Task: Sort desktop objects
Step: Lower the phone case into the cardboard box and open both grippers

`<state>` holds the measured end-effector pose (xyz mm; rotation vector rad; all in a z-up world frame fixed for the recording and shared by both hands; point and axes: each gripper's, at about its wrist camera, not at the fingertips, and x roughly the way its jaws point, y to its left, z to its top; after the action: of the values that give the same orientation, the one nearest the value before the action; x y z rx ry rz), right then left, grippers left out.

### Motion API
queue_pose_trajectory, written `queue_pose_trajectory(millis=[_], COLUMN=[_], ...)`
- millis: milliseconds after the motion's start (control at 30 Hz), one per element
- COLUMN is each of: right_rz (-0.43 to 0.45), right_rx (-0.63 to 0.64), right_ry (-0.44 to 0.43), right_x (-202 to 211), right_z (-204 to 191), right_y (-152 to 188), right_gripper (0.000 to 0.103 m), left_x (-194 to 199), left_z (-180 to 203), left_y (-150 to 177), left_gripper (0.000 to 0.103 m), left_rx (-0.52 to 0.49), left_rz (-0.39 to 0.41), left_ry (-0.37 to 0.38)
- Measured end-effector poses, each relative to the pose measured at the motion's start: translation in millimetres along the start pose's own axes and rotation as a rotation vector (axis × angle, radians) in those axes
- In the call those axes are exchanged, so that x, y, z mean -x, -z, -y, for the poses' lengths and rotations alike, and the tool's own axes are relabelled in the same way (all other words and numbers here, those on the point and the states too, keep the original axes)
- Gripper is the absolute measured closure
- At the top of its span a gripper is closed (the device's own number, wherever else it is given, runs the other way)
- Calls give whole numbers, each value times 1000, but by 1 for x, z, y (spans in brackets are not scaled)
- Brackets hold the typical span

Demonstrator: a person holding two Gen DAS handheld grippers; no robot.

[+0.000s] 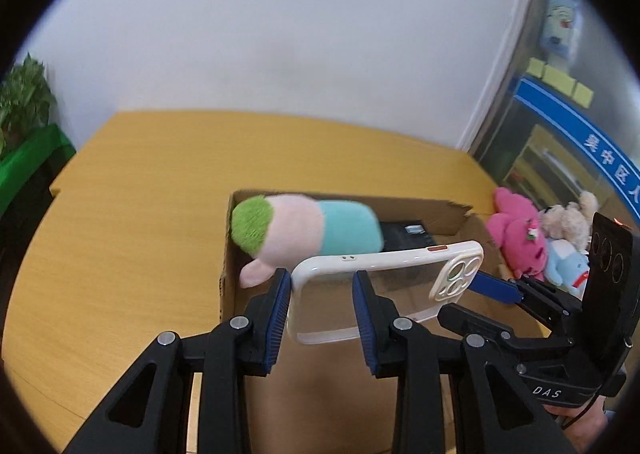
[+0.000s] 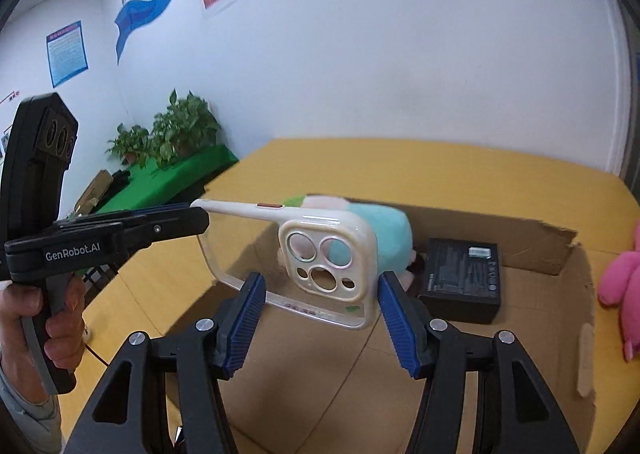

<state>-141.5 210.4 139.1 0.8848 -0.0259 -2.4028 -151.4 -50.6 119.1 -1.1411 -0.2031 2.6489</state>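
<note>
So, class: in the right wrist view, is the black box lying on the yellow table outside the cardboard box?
No, the black box lies on the floor inside the cardboard box, beside the plush toy.
</note>
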Motion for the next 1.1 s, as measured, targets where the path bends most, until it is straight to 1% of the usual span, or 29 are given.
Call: queue_pose_trajectory(millis=[33,67,233,333,367,433,500,567,633,667,700,767,800,833,867,900,933,967,1000,1033,1067,1100], right_rz=[-34,-69,-247,-349,-368,-412,-458,-509,-542,-525,-523,-511,-502,-489,-471,-445,-399,-358,-310,-259,-199,-154], right_rx=[-9,-26,-112,-160,-174,-218,-262,-280,-295,-301,-315,-332,-328,-311,-287,-263,-228,-204,-179,-150,-110,-82], right_ry=[-4,-12,-51,-53,-53,-66,-87,-89,-83,-75,-78,-99,-96,-80,-61,-53,-49,-43,-28,-3,35,69], right_x=[-15,-29,-93,-126,-133,-148,-163,-177,-186,-186,-186,-183,-179,-172,-162,-151,-131,-112,-91,-69,-42,-21], right_z=[5,10,33,46,50,57,63,62,62,63,65,67,67,66,63,59,53,49,44,38,31,26], right_y=[-2,-3,10,15,16,17,21,27,35,35,35,36,37,37,36,33,31,29,28,28,31,35], right_gripper=[46,46,46,46,46,46,46,46,45,45,45,45,45,42,40,33,26,23,17,11,7,0], left_x=[-10,-26,-80,-103,-111,-123,-126,-132,-137,-139,-140,-135,-131,-124,-107,-91,-72,-47,-16,8,36,65], left_z=[-4,-9,-18,-22,-23,-26,-23,-19,-14,-12,-10,-9,-10,-12,-15,-16,-15,-14,-10,-5,-3,1], left_y=[0,0,11,15,17,19,17,16,17,18,19,21,21,20,18,17,16,17,19,22,24,26], left_gripper=[72,72,72,72,72,72,73,73,73,73,73,73,73,73,73,73,73,71,66,61,47,33], left_rx=[5,16,3,0,0,1,-20,-37,-67,-84,-90,-94,-84,-71,-51,-41,-36,-36,-42,-52,-69,-93], left_rz=[-26,-71,-225,-284,-306,-331,-323,-337,-352,-360,-365,-366,-359,-345,-308,-270,-225,-168,-97,-44,18,87], left_ry=[-8,-23,-94,-124,-143,-169,-205,-238,-265,-275,-269,-278,-285,-290,-284,-268,-253,-240,-232,-230,-228,-229])
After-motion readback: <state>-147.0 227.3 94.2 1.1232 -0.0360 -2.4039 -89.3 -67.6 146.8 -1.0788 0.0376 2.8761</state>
